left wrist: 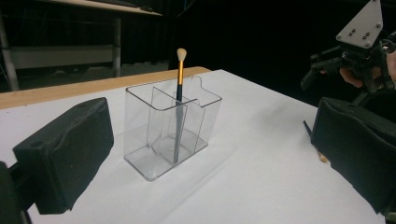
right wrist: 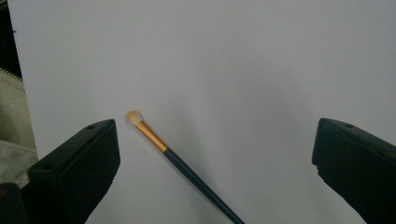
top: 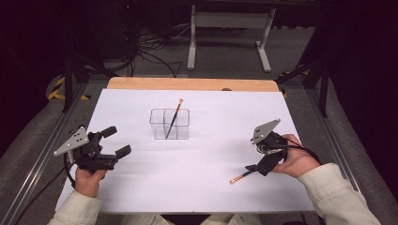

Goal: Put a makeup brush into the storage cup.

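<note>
A clear divided organizer [top: 170, 124] stands mid-table, and a dark-handled makeup brush [top: 174, 117] with a gold ferrule leans upright in it, bristles up. In the left gripper view the organizer [left wrist: 170, 133] and that brush [left wrist: 179, 93] sit just ahead of my open left gripper [left wrist: 212, 151]. That left gripper [top: 117, 140] hovers left of the organizer with nothing between its jaws. A second brush [top: 239, 177] lies flat on the white surface at the front right. My right gripper [top: 256, 168] points down at it. In the right gripper view its jaws [right wrist: 217, 135] stand wide open on either side of the lying brush [right wrist: 177, 163], not touching it.
A white sheet [top: 197, 187] covers the table, with a wooden strip [top: 187, 84] along the far edge. Beyond it are a dark floor, cables and a white stand [top: 230, 33]. A sleeve [right wrist: 11, 121] edges the right gripper view at left.
</note>
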{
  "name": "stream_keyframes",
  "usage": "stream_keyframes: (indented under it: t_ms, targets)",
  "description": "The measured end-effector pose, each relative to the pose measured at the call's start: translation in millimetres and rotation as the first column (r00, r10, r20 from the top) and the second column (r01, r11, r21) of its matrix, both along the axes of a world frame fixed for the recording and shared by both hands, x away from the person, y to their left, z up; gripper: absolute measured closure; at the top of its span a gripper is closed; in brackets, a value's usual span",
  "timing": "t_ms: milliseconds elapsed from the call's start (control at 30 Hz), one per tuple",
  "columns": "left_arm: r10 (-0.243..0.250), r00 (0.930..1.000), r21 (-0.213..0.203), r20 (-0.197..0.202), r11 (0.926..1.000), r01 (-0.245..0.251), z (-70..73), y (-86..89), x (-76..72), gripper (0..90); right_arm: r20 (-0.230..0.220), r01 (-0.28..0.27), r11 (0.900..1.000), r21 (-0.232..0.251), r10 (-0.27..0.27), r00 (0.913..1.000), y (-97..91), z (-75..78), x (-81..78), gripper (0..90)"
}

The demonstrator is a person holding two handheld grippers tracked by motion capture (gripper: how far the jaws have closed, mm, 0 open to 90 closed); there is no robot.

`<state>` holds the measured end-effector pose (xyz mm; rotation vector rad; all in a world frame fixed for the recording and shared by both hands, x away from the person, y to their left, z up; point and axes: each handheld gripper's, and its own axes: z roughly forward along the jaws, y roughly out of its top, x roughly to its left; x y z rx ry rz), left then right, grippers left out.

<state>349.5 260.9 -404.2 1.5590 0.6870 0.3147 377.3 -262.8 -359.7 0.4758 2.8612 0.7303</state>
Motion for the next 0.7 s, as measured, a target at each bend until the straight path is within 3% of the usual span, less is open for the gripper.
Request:
stream_keyframes:
  t_ms: [700]
  targets:
    - [-0.006,1.0000,0.004,-0.005,1.0000,0.006,-1.7,-2.0,0.5,0.2,-0.071,-0.007,0.9989,-0.047,0.004,0.9974,2.6,-18.0,3.1,4.1]
